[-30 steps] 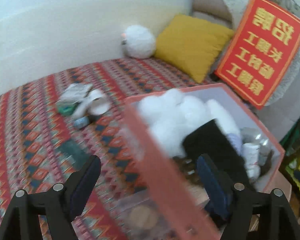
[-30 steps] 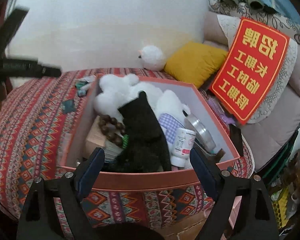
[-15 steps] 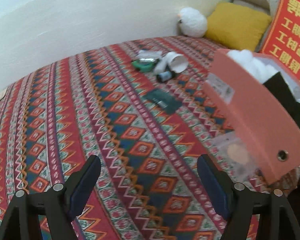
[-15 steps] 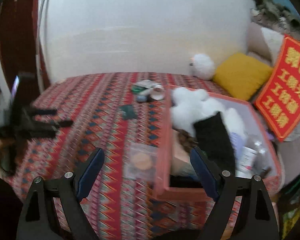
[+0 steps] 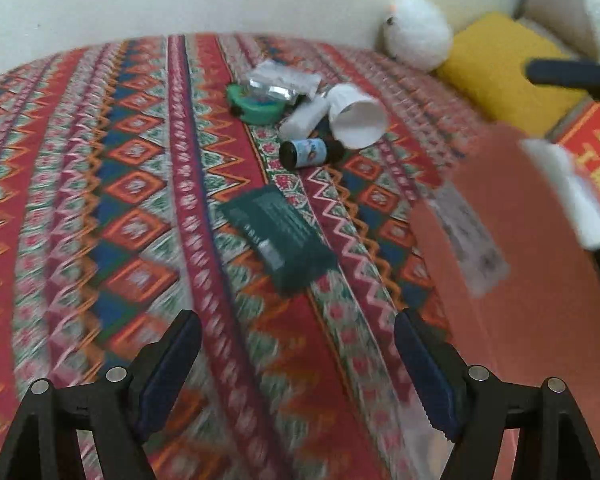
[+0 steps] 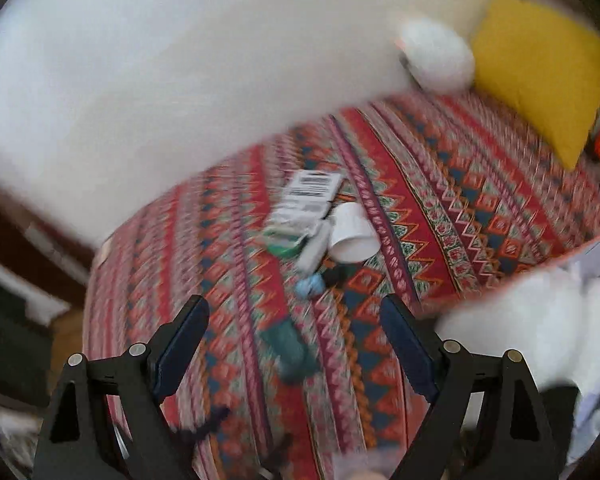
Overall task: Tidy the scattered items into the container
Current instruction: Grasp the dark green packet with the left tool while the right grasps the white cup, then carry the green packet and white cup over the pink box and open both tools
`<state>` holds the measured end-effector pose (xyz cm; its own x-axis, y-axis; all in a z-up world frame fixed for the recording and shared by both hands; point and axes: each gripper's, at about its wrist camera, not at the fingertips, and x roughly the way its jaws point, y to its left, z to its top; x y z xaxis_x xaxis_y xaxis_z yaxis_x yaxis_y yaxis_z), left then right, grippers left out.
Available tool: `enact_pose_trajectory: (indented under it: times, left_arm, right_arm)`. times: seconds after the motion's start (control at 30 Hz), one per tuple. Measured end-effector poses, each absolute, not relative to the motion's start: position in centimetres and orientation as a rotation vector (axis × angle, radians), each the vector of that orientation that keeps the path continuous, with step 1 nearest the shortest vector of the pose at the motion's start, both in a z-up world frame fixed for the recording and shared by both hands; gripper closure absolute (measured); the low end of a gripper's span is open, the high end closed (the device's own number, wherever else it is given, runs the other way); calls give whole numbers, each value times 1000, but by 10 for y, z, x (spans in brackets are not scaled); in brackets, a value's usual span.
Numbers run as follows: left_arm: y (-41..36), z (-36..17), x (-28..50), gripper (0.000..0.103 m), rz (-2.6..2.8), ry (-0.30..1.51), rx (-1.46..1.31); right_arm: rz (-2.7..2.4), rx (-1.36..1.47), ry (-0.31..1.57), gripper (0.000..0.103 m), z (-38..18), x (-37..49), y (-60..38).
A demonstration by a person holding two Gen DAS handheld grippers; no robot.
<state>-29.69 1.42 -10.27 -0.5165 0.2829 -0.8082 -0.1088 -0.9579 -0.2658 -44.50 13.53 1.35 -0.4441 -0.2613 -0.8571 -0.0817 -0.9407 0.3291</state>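
patterned bedspread [image 5: 140,200] | left tongs [image 5: 298,354] wide, empty | right tongs [image 6: 294,346] wide, empty

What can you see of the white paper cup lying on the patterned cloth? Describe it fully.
The white paper cup lies tipped on its side on the patterned cloth, open mouth facing the camera, with nothing visible inside. It looks plain, tapered and undented. A white tube rests against its left side and a small dark bottle lies just in front.

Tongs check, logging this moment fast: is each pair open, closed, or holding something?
Left tongs: open, holding nothing, above the patterned cloth.
Right tongs: open, holding nothing.
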Motion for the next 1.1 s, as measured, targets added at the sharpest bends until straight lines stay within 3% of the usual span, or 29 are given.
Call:
enact_pose_trajectory:
  times: [0.17,0.27,0.3,0.33,0.37,0.43,0.57,0.77,1.1]
  left_arm:
    - [29,-136,-342,20,2577,-302,-1505]
    - [38,-145,-350,21,2667,-232,-1461]
    - [41,-146,-351,24,2695,-197,-1448]
    - [42,-147,-352,42,2724,-173,-1433]
    - [40,-146,-350,53,2744,-175,-1401]
    - [29,-145,-347,56,2726,-256,-1367]
    - [-7,-132,-322,56,2680,-402,-1326]
    - [-53,-96,-248,56,2702,-421,-1242]
    - [-90,-24,-105,56,2785,-312,-1062]
  right_arm:
    - [-2467,1832,-583,15,-56,-527,143]
    - [-2445,1970,-630,17,-100,-553,149]
    - [-2424,2009,-637,22,-111,-557,148]
    - [-2404,2043,-642,27,-122,-560,146]
    - [-2410,2026,-626,40,-115,-557,142]
    - [-2420,1988,-594,42,-101,-551,132]
    - [-2421,1789,-543,42,-51,-503,113]
    - [-2379,1604,-529,41,-5,-399,104]
    - [-2314,1515,-581,41,-26,-200,114]
